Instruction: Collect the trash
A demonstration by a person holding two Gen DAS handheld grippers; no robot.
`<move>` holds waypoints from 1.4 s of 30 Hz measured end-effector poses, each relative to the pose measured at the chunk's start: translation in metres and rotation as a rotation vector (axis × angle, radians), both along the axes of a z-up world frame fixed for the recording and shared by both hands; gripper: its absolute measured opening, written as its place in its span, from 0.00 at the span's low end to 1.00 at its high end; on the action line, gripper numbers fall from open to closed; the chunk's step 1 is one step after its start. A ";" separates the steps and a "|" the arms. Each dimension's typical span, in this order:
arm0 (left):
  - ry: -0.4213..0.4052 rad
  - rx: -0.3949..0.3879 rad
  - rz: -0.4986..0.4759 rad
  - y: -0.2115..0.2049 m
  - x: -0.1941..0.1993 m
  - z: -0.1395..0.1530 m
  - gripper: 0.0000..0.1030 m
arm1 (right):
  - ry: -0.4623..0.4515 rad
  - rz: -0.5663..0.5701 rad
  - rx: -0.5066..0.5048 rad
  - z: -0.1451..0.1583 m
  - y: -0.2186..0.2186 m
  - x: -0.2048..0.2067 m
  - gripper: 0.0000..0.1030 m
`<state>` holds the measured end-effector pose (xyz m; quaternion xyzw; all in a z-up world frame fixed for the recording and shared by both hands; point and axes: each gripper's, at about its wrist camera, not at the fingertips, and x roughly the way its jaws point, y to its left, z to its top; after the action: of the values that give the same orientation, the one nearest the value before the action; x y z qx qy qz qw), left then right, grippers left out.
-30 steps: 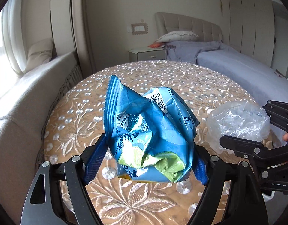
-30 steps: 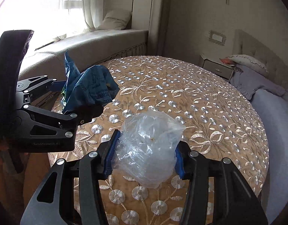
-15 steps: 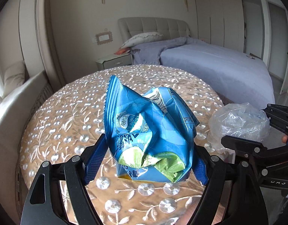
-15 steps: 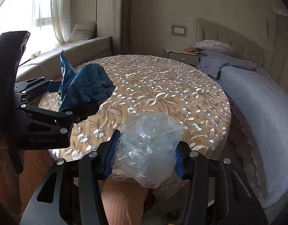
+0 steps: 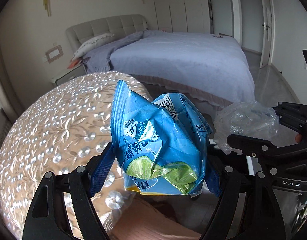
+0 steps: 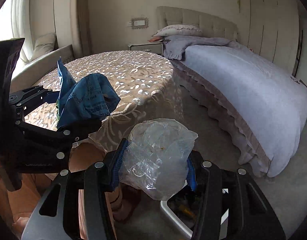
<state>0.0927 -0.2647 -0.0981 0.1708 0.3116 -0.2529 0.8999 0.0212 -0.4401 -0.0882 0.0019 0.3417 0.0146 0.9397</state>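
My left gripper point(image 5: 155, 172) is shut on a crumpled blue snack bag point(image 5: 159, 140) with lime pictures, held in the air past the table's edge; the bag also shows in the right wrist view point(image 6: 85, 100). My right gripper point(image 6: 153, 172) is shut on a crumpled clear plastic bag point(image 6: 157, 156), also seen in the left wrist view point(image 5: 247, 124). Below the right gripper a white trash bin point(image 6: 173, 212) with dark contents stands on the floor, partly hidden by the fingers.
A round table point(image 6: 129, 74) with an embroidered gold cloth stands to the left; it also shows in the left wrist view point(image 5: 53, 124). A bed point(image 6: 243, 84) with a lilac cover lies to the right. Grey floor point(image 6: 283, 190) runs between them. A window seat point(image 6: 43, 46) is at far left.
Both grippers have swung right and pulled back off the table with their bags still held. The view now faces the bed and floor, and the white bin has come into sight below.
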 end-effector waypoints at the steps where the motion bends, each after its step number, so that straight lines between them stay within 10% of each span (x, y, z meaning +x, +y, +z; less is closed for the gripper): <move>1: 0.006 0.003 -0.019 -0.008 0.000 -0.004 0.76 | 0.005 -0.021 0.000 -0.003 -0.007 -0.004 0.50; 26: 0.318 0.163 -0.355 -0.169 0.028 -0.141 0.80 | 0.249 -0.211 0.044 -0.143 -0.119 -0.027 0.54; 28: 0.343 0.157 -0.362 -0.176 0.029 -0.148 0.93 | 0.257 -0.223 0.053 -0.152 -0.125 -0.026 0.70; 29: 0.354 0.157 -0.362 -0.178 0.030 -0.152 0.96 | 0.265 -0.223 0.052 -0.156 -0.127 -0.026 0.96; 42: 0.294 0.144 -0.337 -0.166 0.023 -0.131 0.96 | 0.226 -0.253 0.010 -0.148 -0.136 -0.028 0.96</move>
<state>0.1157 -0.4302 -0.2288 0.2457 0.4238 -0.3987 0.7753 -0.0068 -0.5760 -0.2359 0.0511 0.4421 -0.1027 0.8896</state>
